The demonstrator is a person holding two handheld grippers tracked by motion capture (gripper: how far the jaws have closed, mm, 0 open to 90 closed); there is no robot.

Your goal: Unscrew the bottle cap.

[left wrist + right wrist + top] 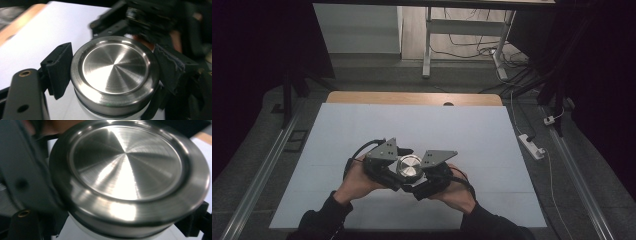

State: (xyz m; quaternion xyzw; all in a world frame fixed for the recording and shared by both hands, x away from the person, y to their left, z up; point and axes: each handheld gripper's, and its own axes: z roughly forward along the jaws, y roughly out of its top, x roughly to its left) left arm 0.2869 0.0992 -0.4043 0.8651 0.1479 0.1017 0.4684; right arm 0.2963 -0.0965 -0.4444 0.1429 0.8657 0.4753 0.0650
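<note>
We see the left gripper (pixel 398 169) and right gripper (pixel 421 176) both clamped around a steel lid (pixel 409 167); white table (pixel 462 135) beneath.

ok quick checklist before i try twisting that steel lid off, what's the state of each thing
1. Left gripper around the steel lid: ok, a jaw sits on each side of its rim.
2. Left jaws actually pressing the rim: cannot tell, the pads look touching at most.
3. Right gripper on the white body below the lid: cannot tell, its jaws are mostly hidden.
4. Lid level: ok in the high view.
5. White mat around the hands free of other things: ok.
6. Lid loosened yet: cannot tell.
</note>
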